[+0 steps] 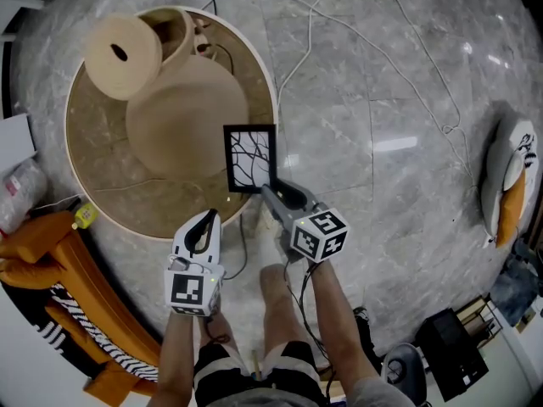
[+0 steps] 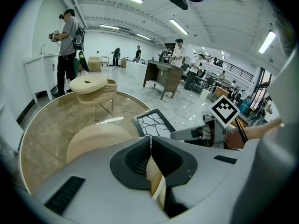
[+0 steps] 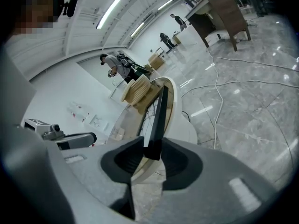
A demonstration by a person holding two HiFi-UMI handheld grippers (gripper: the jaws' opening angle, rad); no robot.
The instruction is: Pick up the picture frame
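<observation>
The picture frame [image 1: 250,158] is black with a white branch pattern and stands at the near right edge of the round glass table [image 1: 81,195]. My right gripper [image 1: 270,192] is shut on its lower right corner. In the right gripper view the frame's thin black edge [image 3: 159,115] sits upright between the two pads [image 3: 174,158]. My left gripper [image 1: 206,220] hovers at the table's near rim, left of the frame, shut with nothing in it. From the left gripper view the frame [image 2: 153,123] and the right gripper [image 2: 187,134] lie just ahead.
A large wooden dome [image 1: 187,113] and a wooden drum shape [image 1: 123,56] fill the tabletop behind the frame. Cables [image 1: 407,49] trail over the marble floor. An orange chair [image 1: 42,244] stands at the left and a black bag [image 1: 450,337] at the lower right.
</observation>
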